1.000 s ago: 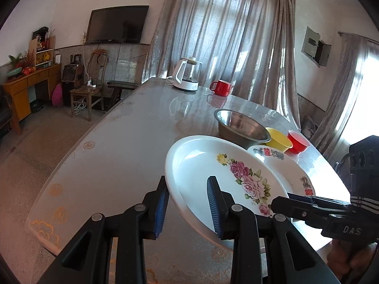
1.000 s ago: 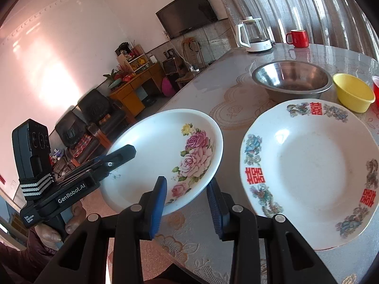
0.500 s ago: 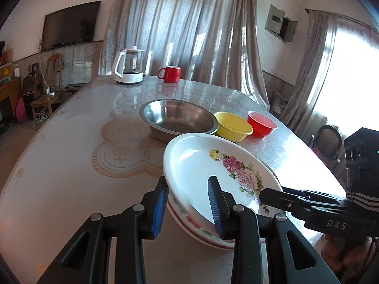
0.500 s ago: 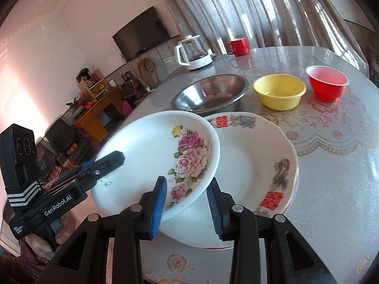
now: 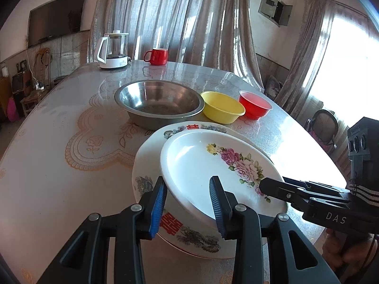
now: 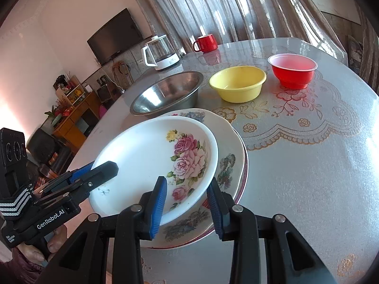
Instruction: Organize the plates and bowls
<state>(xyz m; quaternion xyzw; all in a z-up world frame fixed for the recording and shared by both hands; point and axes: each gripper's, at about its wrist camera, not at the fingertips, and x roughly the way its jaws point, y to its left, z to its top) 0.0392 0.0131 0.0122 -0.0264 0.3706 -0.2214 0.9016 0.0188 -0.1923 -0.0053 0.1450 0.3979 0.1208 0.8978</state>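
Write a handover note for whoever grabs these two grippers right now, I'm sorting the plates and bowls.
Left gripper: jaws have just been opening, rose plate rim between them; grip unclear.
Right gripper: shut on the same plate's rim.
Rose plate lies on the large patterned plate.
Steel bowl, yellow bowl and red bowl stand apart in a row behind.
Done: plates stacked.
Left: release both grippers, then probably nest the bowls.

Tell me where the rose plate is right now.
In both wrist views the rose plate sits atop the larger patterned plate, just before the steel bowl.
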